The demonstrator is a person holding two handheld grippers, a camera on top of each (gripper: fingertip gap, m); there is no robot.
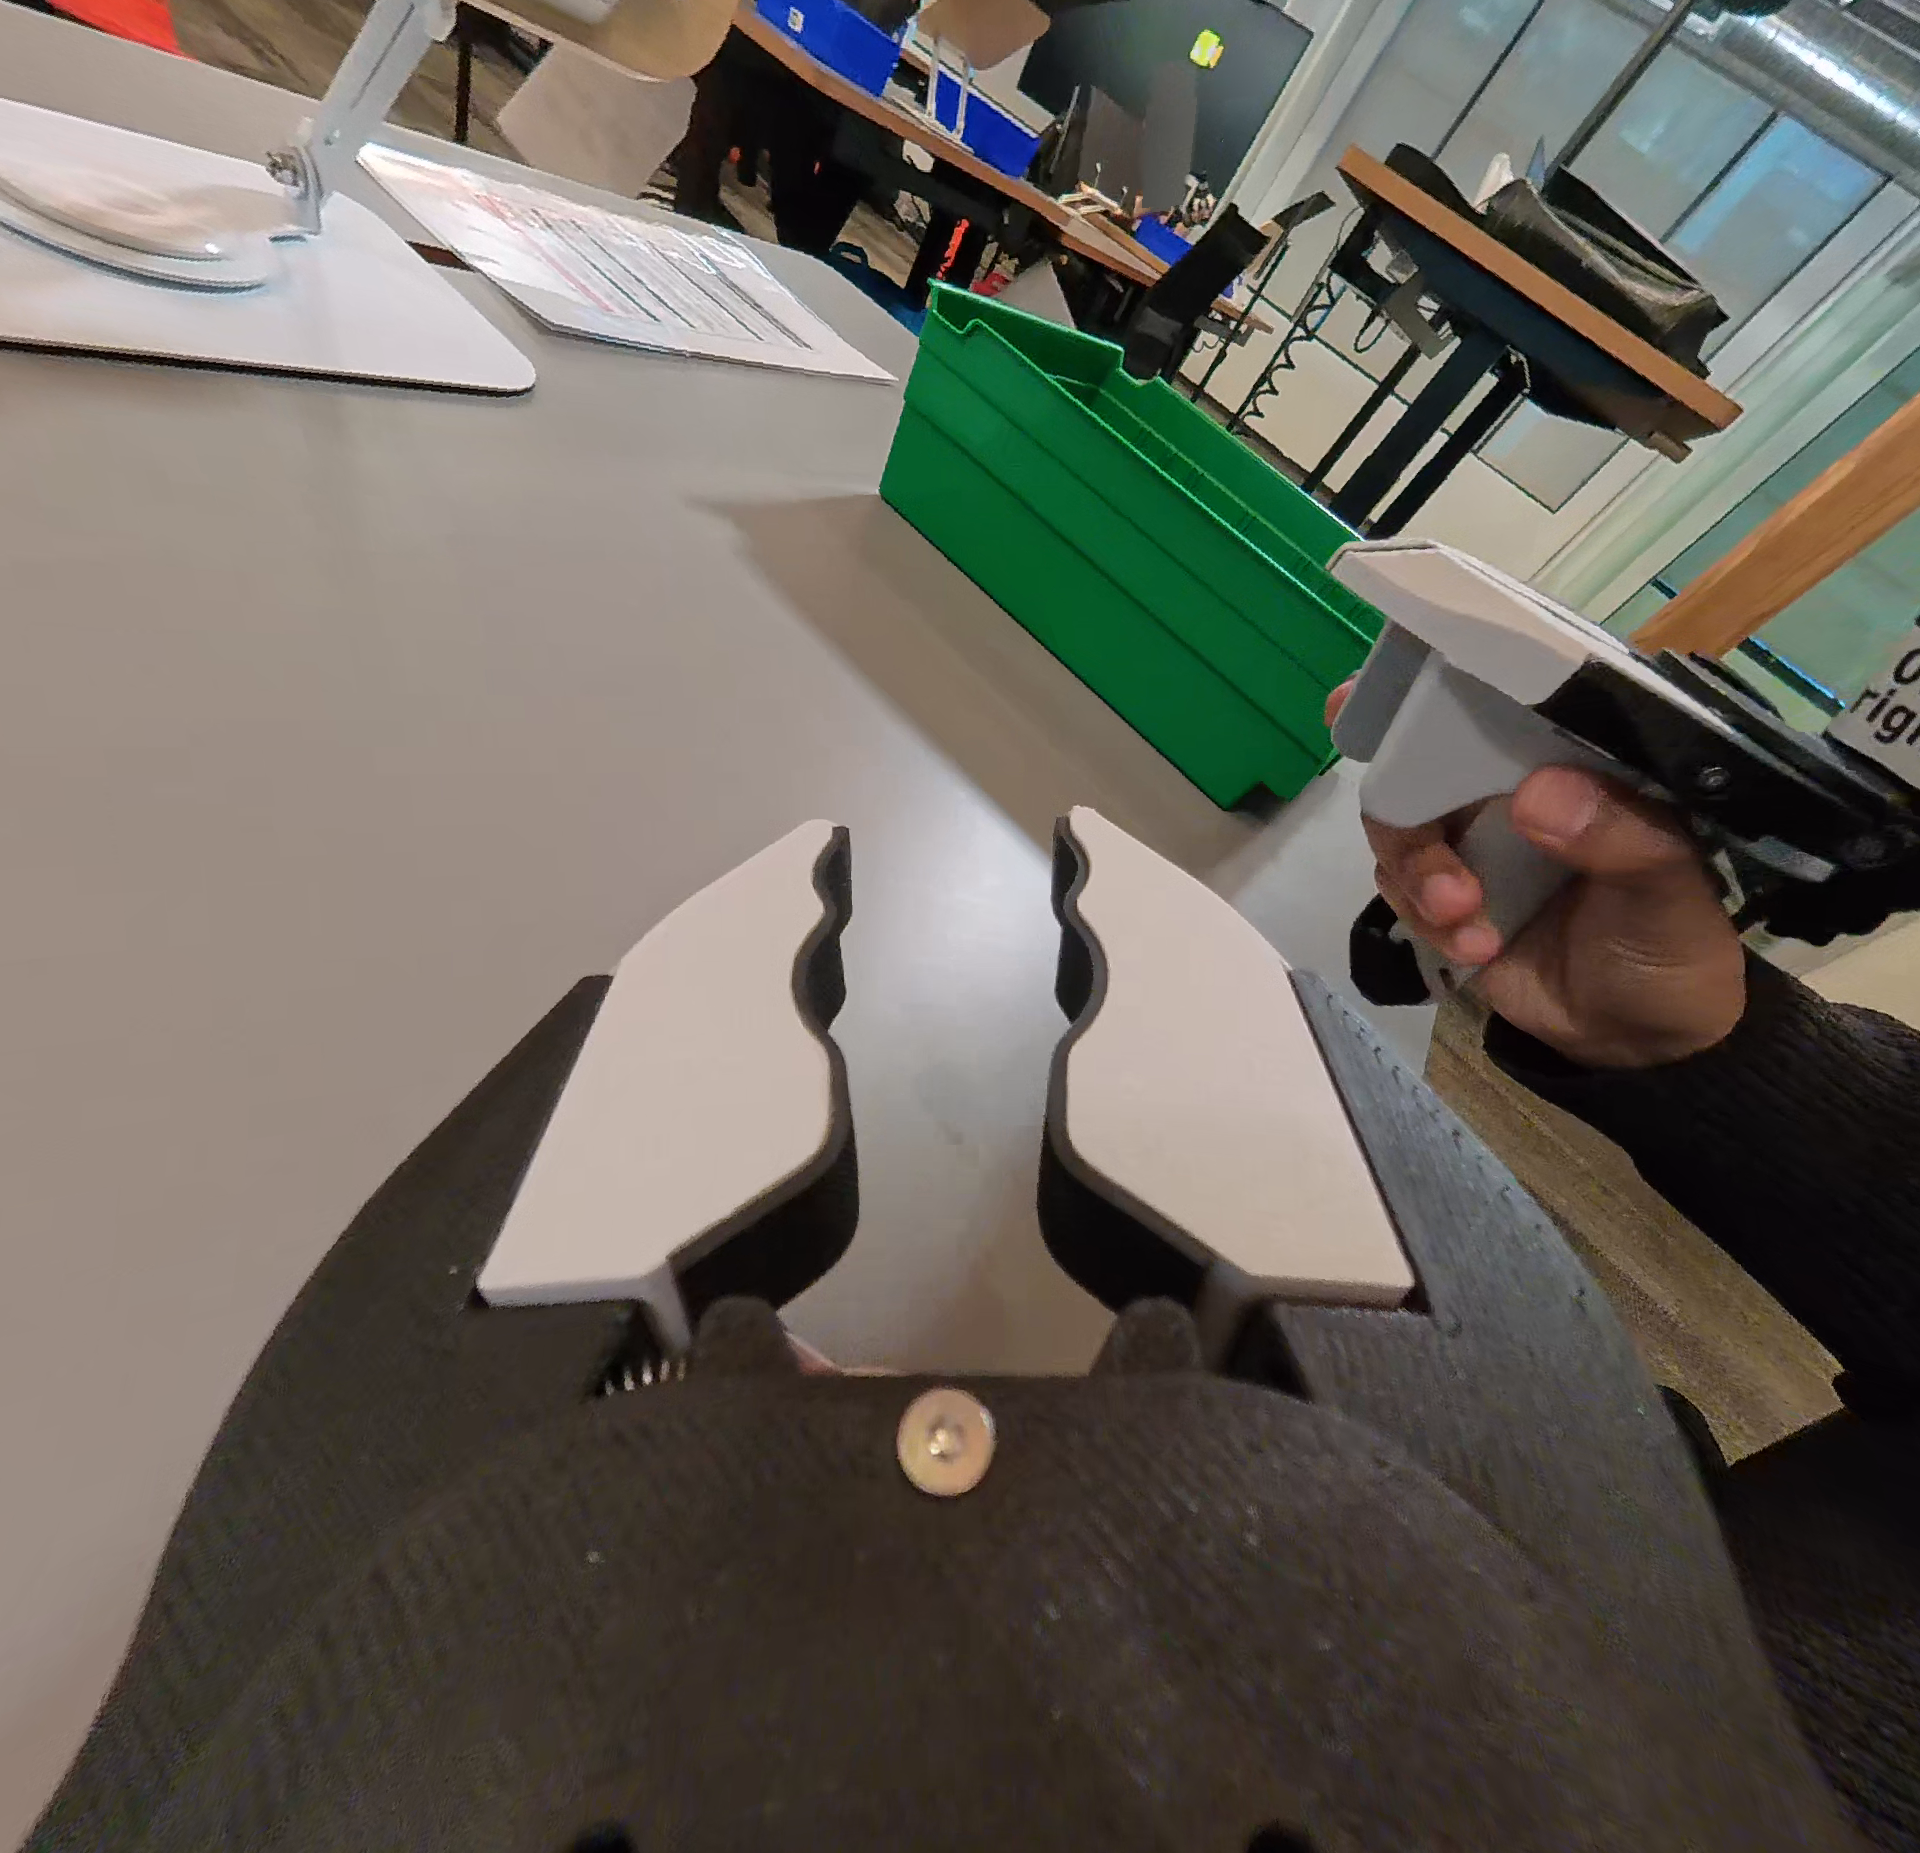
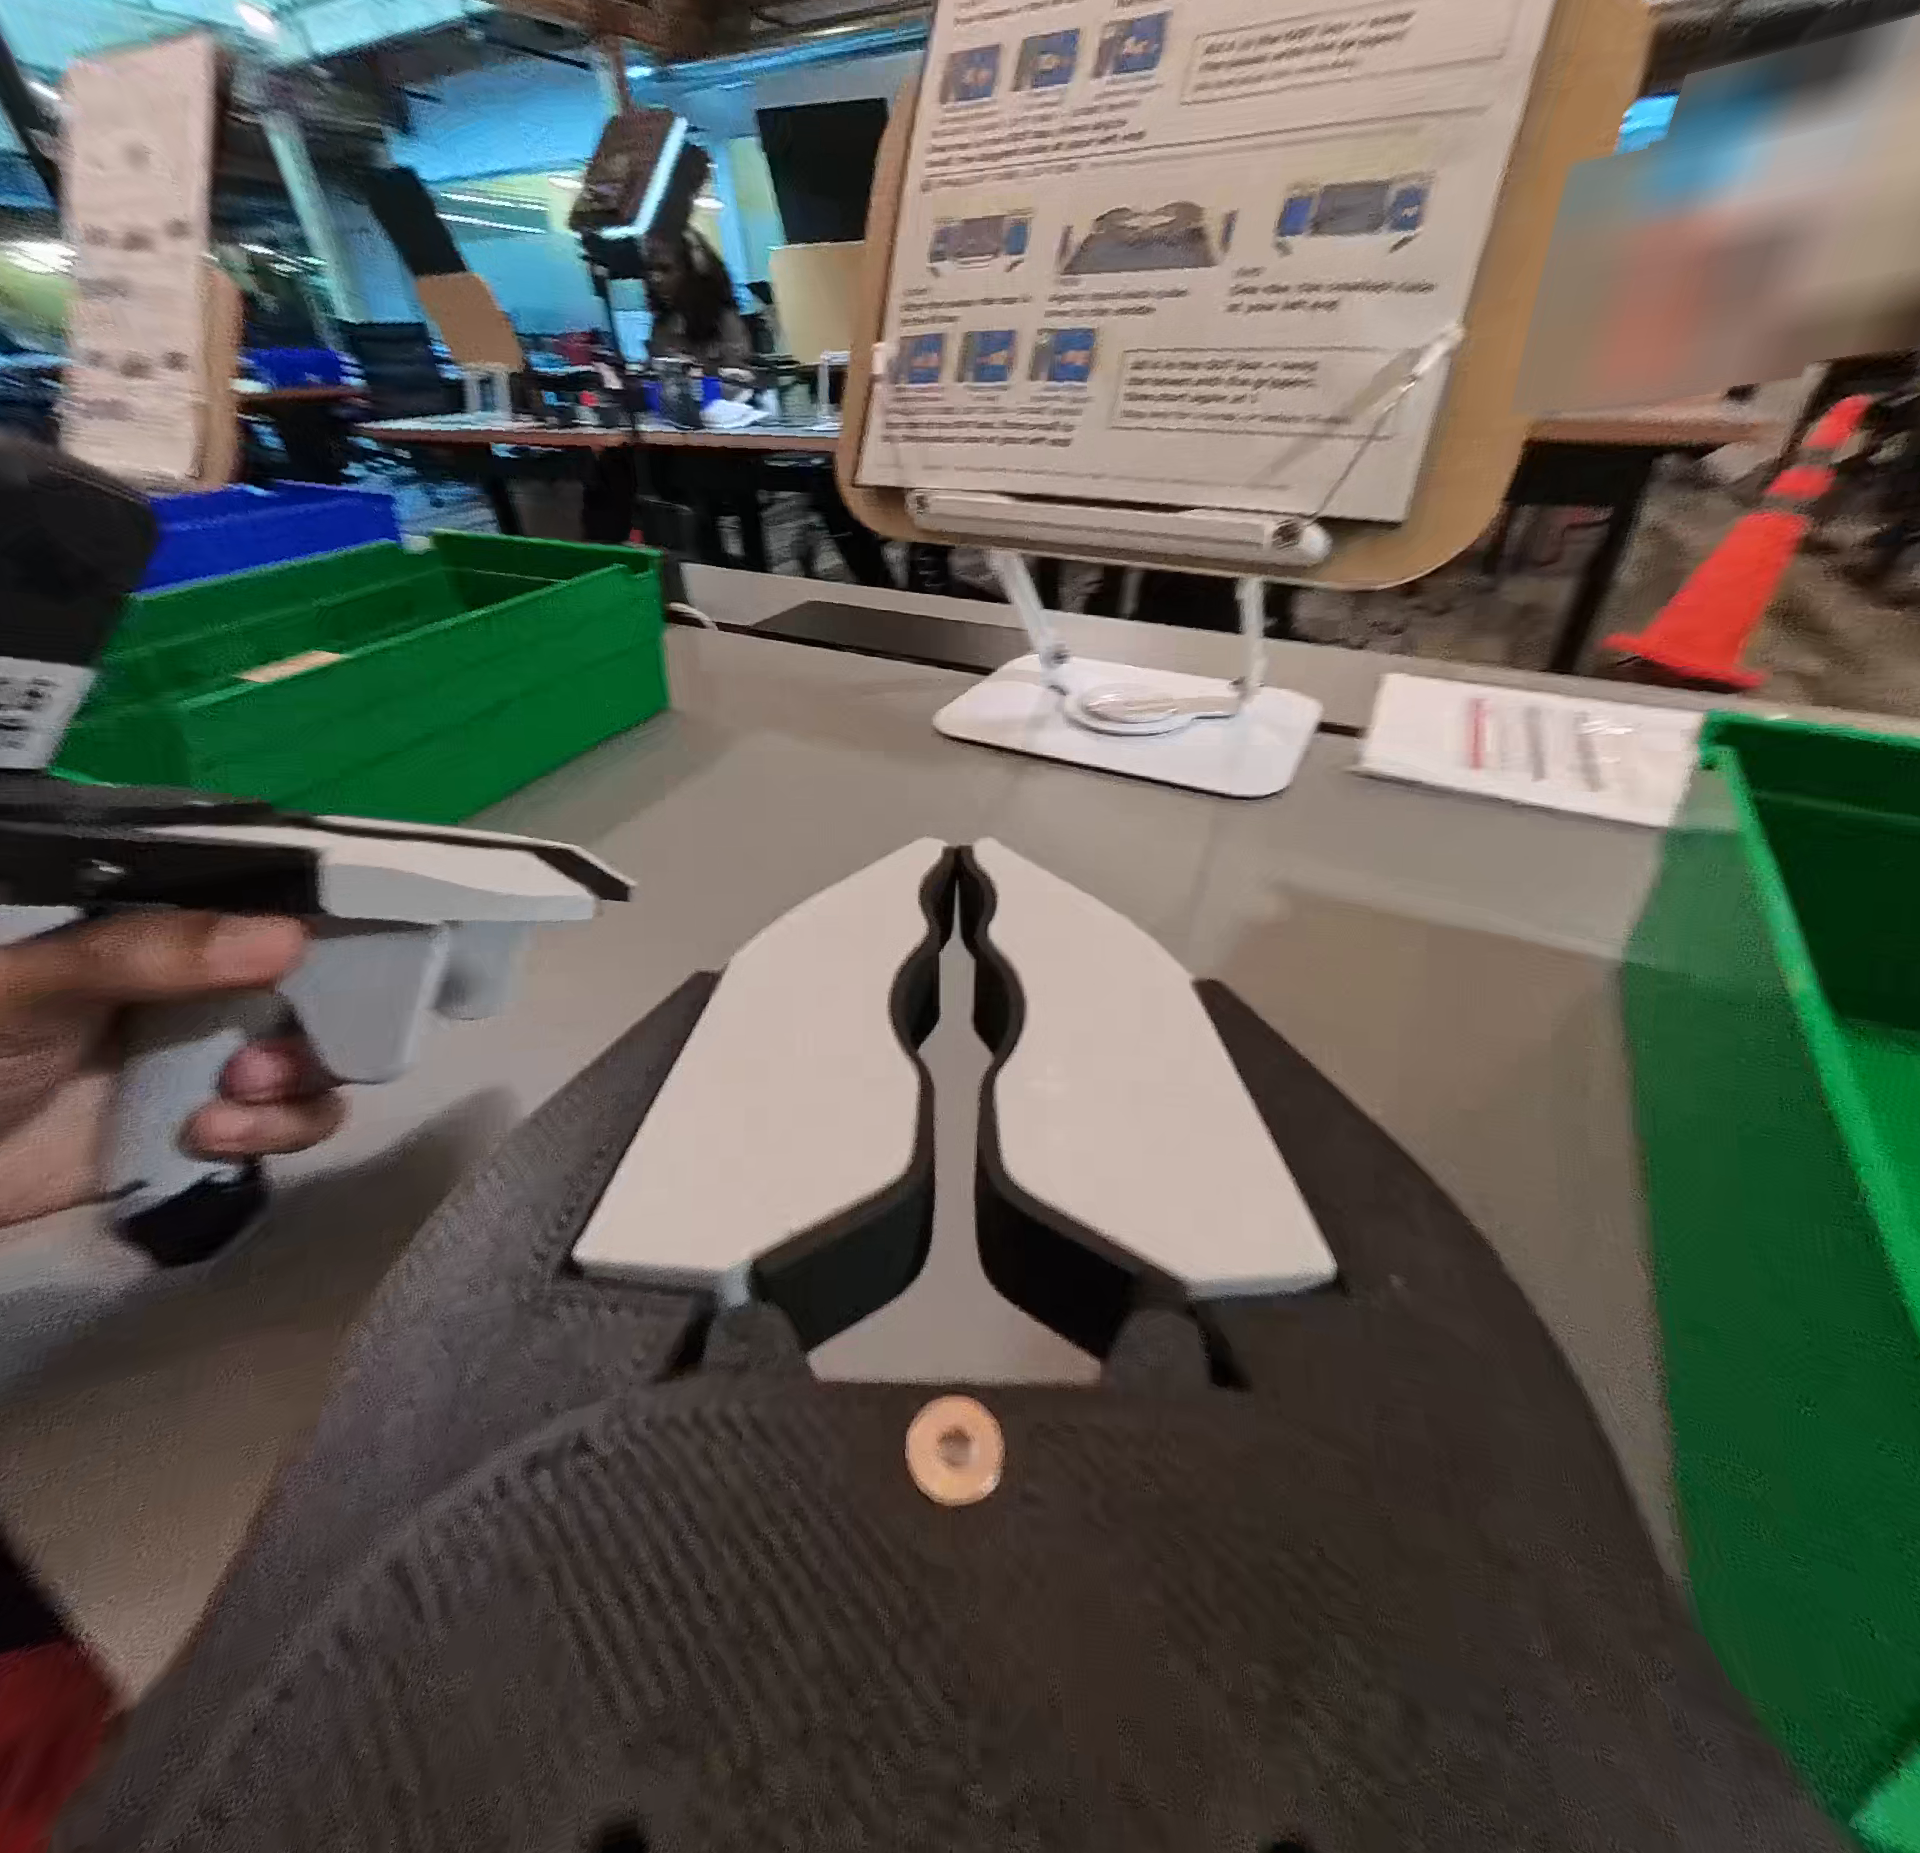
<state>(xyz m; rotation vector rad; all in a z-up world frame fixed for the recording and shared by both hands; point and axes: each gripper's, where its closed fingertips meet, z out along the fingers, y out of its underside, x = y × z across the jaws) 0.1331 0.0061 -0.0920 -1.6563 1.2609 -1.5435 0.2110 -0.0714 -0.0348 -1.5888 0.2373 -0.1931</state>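
My left gripper [image 1: 951, 847] is open and empty, held over the bare grey table [image 1: 416, 660]. Its grey fingers [image 1: 717, 1024] stand apart with nothing between them. My right gripper [image 2: 961, 853] is shut with its tips touching and holds nothing; it hovers over the same table [image 2: 1299, 920]. The right gripper also shows in the left wrist view [image 1: 1455, 650], held by a hand beside a green bin [image 1: 1091, 577]. The left gripper shows at the left of the right wrist view [image 2: 561, 884], in a hand.
A green bin [image 2: 395, 691] sits at the table's far left and another green bin [image 2: 1766, 1128] at the right edge. A white stand [image 2: 1132, 723] carries an illustrated sheet [image 2: 1195, 214]. A printed paper [image 2: 1527, 749] lies beside it. An orange cone [image 2: 1714, 608] stands behind.
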